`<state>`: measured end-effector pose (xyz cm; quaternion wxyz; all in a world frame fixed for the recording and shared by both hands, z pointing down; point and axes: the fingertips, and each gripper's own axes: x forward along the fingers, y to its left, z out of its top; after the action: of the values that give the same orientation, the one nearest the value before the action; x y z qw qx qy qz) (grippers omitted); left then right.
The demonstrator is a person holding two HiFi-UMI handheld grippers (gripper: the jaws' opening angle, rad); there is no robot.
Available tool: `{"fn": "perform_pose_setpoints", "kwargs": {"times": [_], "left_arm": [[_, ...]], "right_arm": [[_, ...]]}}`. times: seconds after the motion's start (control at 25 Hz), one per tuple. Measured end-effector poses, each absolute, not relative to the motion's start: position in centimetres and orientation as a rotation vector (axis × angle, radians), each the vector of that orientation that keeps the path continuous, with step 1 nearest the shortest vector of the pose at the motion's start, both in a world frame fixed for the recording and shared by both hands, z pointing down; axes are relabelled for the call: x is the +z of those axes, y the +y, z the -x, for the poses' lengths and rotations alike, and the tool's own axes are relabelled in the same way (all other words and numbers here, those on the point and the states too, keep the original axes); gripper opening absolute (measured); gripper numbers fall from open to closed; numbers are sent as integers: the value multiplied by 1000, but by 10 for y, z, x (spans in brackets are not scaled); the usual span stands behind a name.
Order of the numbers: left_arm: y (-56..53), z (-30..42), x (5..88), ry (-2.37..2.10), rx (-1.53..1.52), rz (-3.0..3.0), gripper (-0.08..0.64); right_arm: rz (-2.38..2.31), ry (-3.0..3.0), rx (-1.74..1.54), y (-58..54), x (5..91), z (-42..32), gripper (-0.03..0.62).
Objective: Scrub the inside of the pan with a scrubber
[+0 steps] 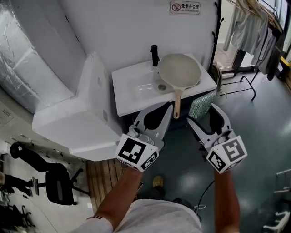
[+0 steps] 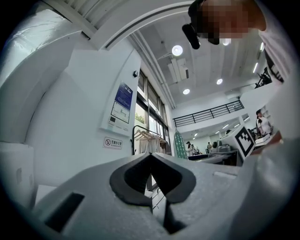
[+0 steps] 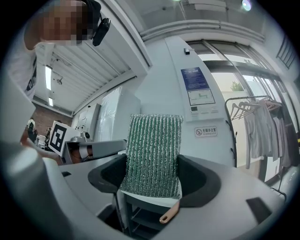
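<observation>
A pale, round pan [image 1: 179,70] lies on the right part of a white sink [image 1: 132,88]. Its wooden handle [image 1: 177,107] sticks out over the front edge toward me. My right gripper [image 1: 201,113] is shut on a green mesh scrubber [image 1: 202,103], held upright just right of the handle and below the sink's front edge. In the right gripper view the scrubber [image 3: 154,152] stands between the dark pads [image 3: 199,180], with the handle's tip [image 3: 169,214] below it. My left gripper [image 1: 167,113] is shut and empty, its tips close to the left of the handle; its jaws [image 2: 151,164] meet.
A black faucet [image 1: 155,54] stands at the back of the sink. A big white block [image 1: 82,113] adjoins the sink on the left. A clothes rack [image 1: 254,32] stands at the right, an office chair [image 1: 59,184] at the lower left. A sign [image 1: 184,7] hangs on the wall.
</observation>
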<state>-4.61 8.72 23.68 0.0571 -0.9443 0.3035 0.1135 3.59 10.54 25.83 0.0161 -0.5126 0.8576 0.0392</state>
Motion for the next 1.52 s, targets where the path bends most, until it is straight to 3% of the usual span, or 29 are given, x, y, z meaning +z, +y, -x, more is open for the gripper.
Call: {"fn": "perform_pose_setpoints", "kwargs": {"times": [0.92,1.52], "left_arm": [[-55,52,239,878,343,2877,15],[-134,13,251,987,287,2836,15]], "right_arm": [[1660,2678,129,-31,262,-33,344],[1584,2749,151,-114,271,-78,344]]}}
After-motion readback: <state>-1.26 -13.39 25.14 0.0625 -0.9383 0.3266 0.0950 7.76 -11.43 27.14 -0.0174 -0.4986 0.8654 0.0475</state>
